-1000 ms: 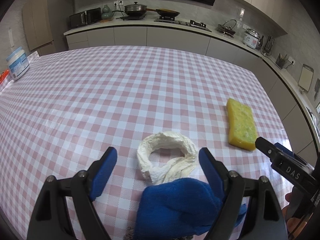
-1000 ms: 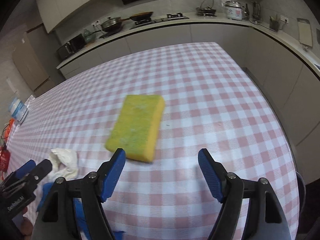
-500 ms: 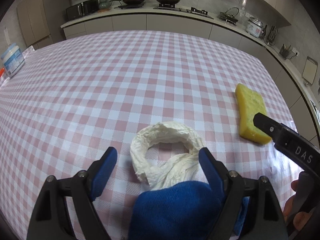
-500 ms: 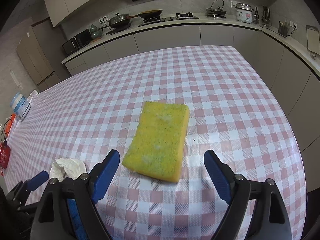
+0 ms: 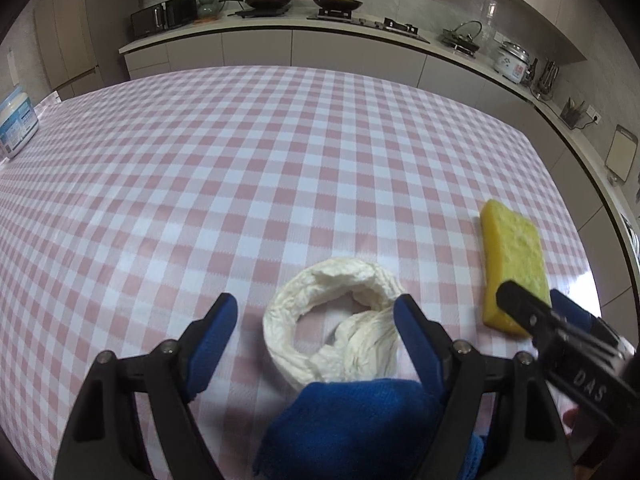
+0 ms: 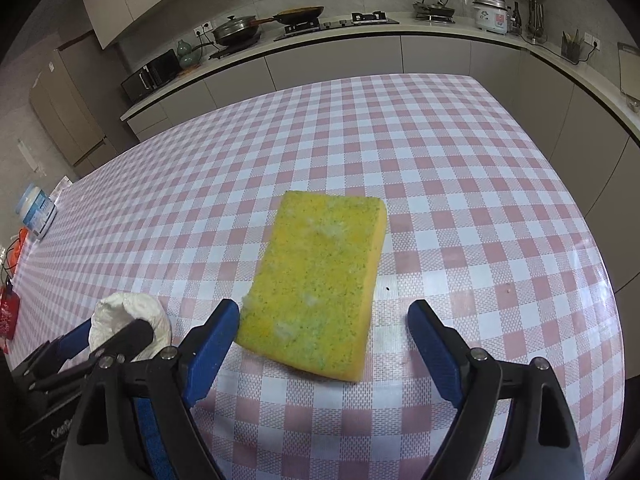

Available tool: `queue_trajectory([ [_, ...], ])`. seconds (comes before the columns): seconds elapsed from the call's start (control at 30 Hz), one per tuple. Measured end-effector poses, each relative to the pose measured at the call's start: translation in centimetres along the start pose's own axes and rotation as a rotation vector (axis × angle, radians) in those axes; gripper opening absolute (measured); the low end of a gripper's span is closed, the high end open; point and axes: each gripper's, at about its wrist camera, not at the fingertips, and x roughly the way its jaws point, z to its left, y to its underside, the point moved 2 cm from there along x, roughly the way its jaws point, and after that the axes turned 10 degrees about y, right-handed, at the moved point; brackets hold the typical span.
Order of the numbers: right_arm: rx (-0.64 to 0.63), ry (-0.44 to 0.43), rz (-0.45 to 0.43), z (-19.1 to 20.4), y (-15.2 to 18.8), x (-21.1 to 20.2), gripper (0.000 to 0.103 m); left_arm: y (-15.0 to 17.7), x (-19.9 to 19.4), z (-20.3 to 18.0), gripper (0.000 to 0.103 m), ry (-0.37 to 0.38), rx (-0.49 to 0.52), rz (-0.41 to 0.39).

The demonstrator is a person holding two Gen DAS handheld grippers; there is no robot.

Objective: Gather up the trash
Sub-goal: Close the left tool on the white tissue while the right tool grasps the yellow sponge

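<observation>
- The table under a pink-and-white checked plastic cloth (image 5: 256, 168) has wide bare room from the middle out toward 12 and 10 o'clock; its right edge curves close past the sponge at 3 o'clock, with grey kitchen cabinets (image 6: 460, 56) beyond the far edge.
- A white and blue plastic tub (image 5: 16, 124) stands at the far left edge, at 9 o'clock, well apart from everything else.
- The crumpled white paper tissue twisted into a ring (image 5: 332, 332) lies near the table's near edge, touching a blue terry cloth (image 5: 360, 420) at its 6 o'clock.
- The rectangular yellow sponge with green flecks (image 6: 320, 284) lies flat at 3 o'clock of the tissue, apart from it.
- The left gripper (image 5: 316, 320) tilts steeply down, its blue-padded jaws standing apart around the tissue, the right pad just beside it; they have just been closing slightly.
- The right gripper (image 6: 324, 328) tilts down likewise, jaws having just widened and standing apart either side of the sponge's near end, not pressing it.
</observation>
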Motion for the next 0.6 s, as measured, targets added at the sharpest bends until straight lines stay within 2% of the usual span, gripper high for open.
queue_trajectory([
  [0.17, -0.009, -0.002, 0.013, 0.3, -1.1, 0.6, 0.088, -1.3, 0.9, -0.3, 0.074, 0.008, -0.004, -0.012],
  [0.23, -0.010, -0.001, 0.014, 0.6, -1.3, 0.8, 0.088, -1.6, 1.0, -0.5, 0.064, 0.014, -0.002, -0.020],
  [0.37, -0.032, 0.014, 0.004, 1.1, -1.4, 1.2, 0.088, -1.5, 0.9, -1.0, 0.052, 0.026, 0.017, -0.028],
  [0.43, -0.051, 0.035, -0.007, 1.4, -1.5, 1.2, 0.080, -1.4, 0.9, -1.2, 0.041, 0.040, 0.022, -0.030],
  [0.47, -0.057, 0.041, -0.014, 1.4, -1.6, 1.2, 0.069, -1.4, 0.8, -1.3, 0.037, 0.050, 0.024, -0.030],
  [0.6, -0.068, 0.031, -0.021, 1.7, -1.5, 1.3, 0.060, -1.4, 0.7, -1.7, 0.022, 0.073, 0.028, -0.033],
])
